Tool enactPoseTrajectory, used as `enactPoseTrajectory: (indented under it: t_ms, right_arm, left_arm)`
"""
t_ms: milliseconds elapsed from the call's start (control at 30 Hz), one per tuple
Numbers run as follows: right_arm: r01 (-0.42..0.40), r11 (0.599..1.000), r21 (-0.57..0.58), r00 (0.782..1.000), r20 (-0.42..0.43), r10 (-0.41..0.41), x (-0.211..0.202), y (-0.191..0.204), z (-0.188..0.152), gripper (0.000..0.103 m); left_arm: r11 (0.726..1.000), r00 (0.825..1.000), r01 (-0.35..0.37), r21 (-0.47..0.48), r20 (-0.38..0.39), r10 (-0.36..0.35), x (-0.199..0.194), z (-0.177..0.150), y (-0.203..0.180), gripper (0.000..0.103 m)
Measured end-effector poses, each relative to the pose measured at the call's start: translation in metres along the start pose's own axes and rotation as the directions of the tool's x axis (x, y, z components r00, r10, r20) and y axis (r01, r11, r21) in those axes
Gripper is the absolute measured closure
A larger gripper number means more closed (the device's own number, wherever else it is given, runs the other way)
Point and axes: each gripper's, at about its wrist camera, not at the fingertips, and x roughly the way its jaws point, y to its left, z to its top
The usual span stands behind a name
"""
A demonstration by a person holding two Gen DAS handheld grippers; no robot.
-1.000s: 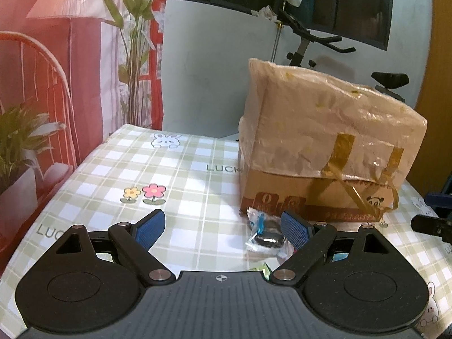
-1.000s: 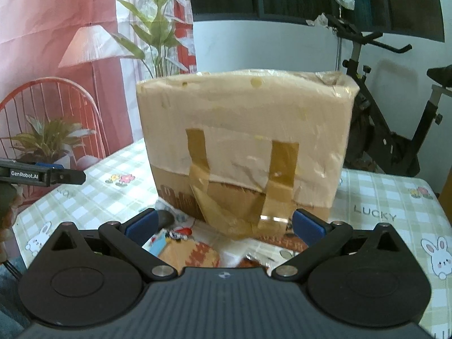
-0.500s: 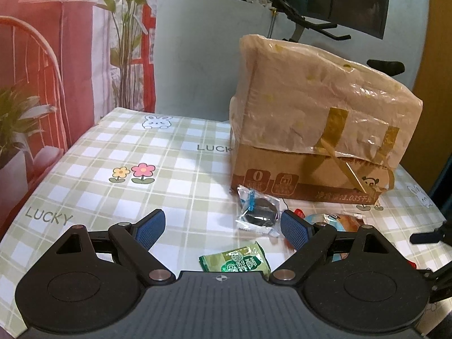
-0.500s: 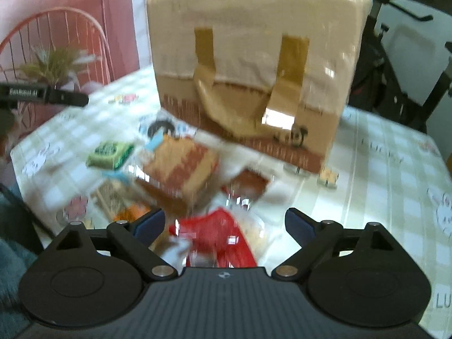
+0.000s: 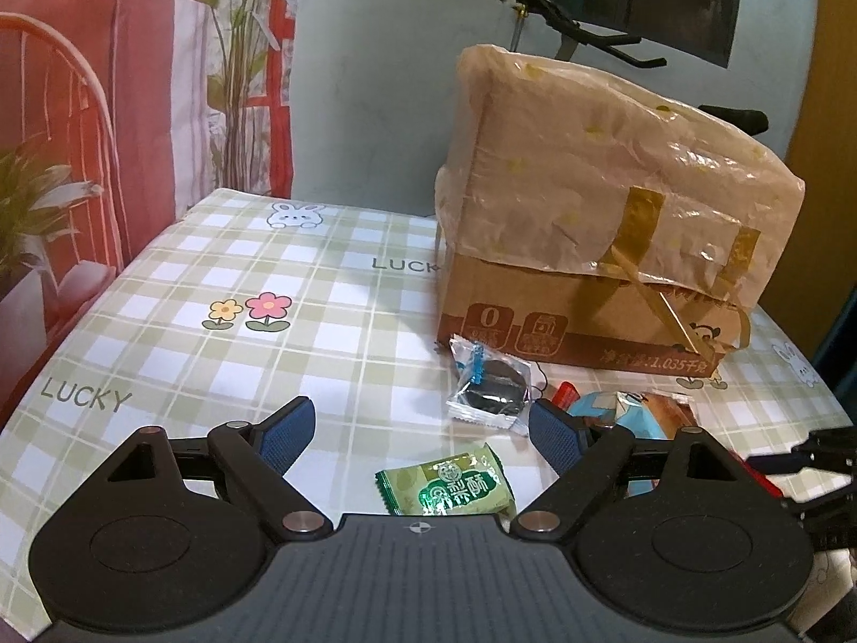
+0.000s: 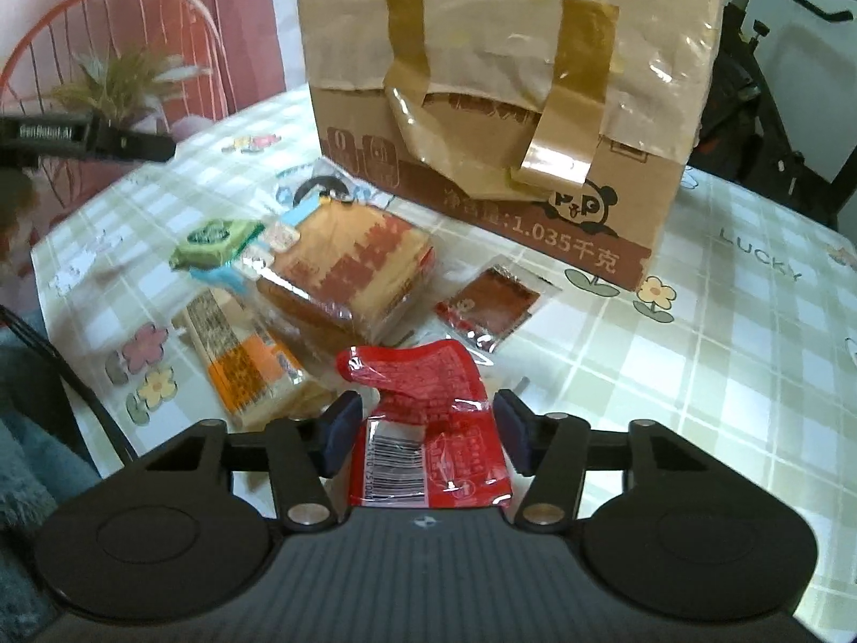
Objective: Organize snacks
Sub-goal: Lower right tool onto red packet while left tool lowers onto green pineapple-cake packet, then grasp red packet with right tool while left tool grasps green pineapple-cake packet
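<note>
Several snacks lie on the checked tablecloth (image 5: 214, 321) before a taped cardboard box (image 6: 509, 80). My right gripper (image 6: 427, 402) points down over a red snack packet (image 6: 428, 428). Its jaws are closing, and the pads touch the packet's two edges. Beyond it lie a dark red sachet (image 6: 490, 305), a wrapped cake (image 6: 348, 273), an orange packet (image 6: 241, 359) and a green candy packet (image 6: 214, 238). My left gripper (image 5: 420, 407) hovers with its jaws wide, closing slightly, nothing pressed between the pads. The green candy packet (image 5: 444, 487) lies low between its fingers. A clear cookie packet (image 5: 490, 386) lies just ahead.
The plastic-wrapped box (image 5: 589, 225) fills the table's back right. A blue packet (image 5: 616, 412) lies beside my left gripper's right finger. An exercise bike (image 6: 766, 107) stands behind the box. A red chair (image 6: 107, 27) and a plant (image 6: 118, 80) stand off the table's left edge.
My right gripper tipped down and sank over the snacks, and its jaws narrowed around the red packet. The left view tilted down a little, so the green candy packet came into sight.
</note>
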Motion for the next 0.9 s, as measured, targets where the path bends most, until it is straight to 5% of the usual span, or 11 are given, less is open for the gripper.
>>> enactPoseTrajectory:
  t_ms: [267,900]
  right_arm:
    - [-0.003,1.0,0.028,0.999,0.044,0.002,0.008,-0.004,0.012,0.05]
    - [-0.007,0.999,0.05,0.998,0.069,0.003,0.006,-0.005,0.017,0.05]
  left_arm:
    - [1.0,0.993,0.014,-0.021,-0.117,-0.016,0.029,-0.02,0.004,0.021]
    - [0.999,0.986,-0.011,0.037,-0.168,0.017,0.066,-0.026,-0.01,0.013]
